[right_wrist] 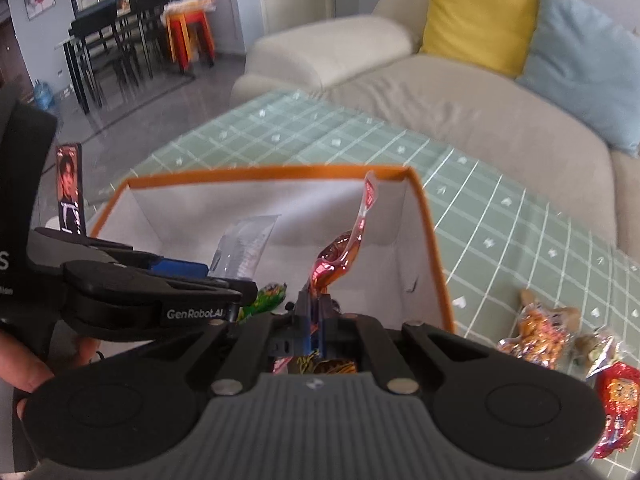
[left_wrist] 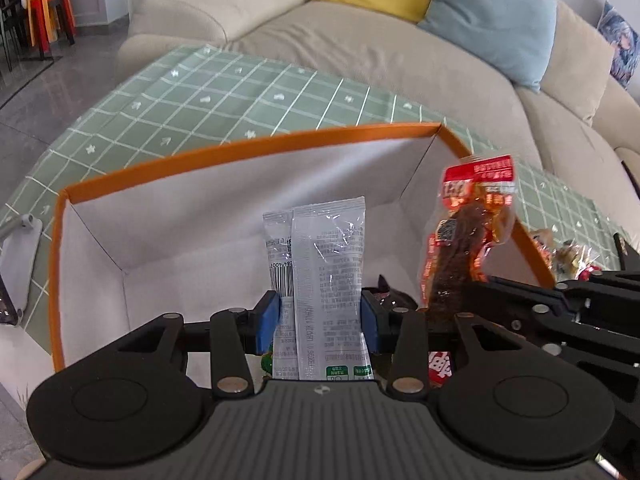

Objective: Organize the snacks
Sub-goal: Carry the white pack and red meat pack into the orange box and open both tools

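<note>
My left gripper [left_wrist: 319,318] is shut on a grey-white snack packet [left_wrist: 324,264] and holds it upright over the orange-rimmed white storage box [left_wrist: 248,148]. My right gripper [right_wrist: 316,312] is shut on a red clear-wrapped snack [right_wrist: 340,256], also over the box [right_wrist: 256,172]. The same red snack [left_wrist: 468,240] shows at the right of the left wrist view, and the grey packet [right_wrist: 244,248] shows in the right wrist view. A green snack [right_wrist: 266,296] and dark packets lie on the box floor.
The box stands on a table with a green checked cloth [right_wrist: 500,216]. Several loose snacks [right_wrist: 540,336] and a red packet [right_wrist: 618,408] lie right of the box. A phone on a stand [right_wrist: 70,188] is at the left. A beige sofa [left_wrist: 360,44] with cushions lies behind.
</note>
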`<control>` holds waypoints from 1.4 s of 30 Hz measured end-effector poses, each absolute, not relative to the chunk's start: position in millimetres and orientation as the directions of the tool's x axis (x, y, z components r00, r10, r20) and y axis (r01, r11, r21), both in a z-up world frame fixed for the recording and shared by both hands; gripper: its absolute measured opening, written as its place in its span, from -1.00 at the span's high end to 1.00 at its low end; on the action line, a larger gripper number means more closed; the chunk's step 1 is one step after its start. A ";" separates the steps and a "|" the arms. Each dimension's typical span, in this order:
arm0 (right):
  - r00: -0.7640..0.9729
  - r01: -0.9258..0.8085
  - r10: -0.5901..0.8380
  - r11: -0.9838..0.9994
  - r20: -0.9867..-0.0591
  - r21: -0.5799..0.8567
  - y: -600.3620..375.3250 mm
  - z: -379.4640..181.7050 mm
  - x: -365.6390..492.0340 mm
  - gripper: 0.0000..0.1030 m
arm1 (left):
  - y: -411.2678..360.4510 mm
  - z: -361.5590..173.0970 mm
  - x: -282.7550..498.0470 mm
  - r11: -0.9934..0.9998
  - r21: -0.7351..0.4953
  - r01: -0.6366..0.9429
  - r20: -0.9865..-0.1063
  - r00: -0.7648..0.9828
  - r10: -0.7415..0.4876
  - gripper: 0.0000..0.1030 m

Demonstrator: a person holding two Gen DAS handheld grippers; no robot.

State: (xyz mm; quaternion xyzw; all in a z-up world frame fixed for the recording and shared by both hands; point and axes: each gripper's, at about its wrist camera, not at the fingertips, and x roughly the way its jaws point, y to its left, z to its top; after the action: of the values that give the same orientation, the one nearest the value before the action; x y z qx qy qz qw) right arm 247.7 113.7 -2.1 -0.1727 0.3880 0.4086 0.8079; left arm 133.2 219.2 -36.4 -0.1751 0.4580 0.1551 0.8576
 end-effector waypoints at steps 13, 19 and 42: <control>0.312 -0.798 0.443 0.603 -0.841 0.021 141.1 -30.2 263.9 1.00 | 232.8 -57.5 148.9 0.885 -0.129 -0.448 -0.896 0.436 0.090 0.06; 0.322 -0.780 0.420 0.625 -0.848 0.013 143.8 -33.5 268.2 0.99 | 234.3 -64.2 152.1 0.881 -0.113 -0.460 -0.911 0.401 0.092 0.03; 0.563 -0.687 0.443 0.720 -0.697 -0.097 88.0 20.4 245.1 0.13 | 191.9 -11.6 133.0 0.906 -0.058 -0.420 -0.820 0.537 0.196 -0.47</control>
State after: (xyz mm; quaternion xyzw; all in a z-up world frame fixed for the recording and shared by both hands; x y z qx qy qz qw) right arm 245.1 88.0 20.4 -0.1820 0.3342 0.3266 0.8652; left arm 133.0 191.9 -11.6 -0.1250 0.4471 0.1775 0.8677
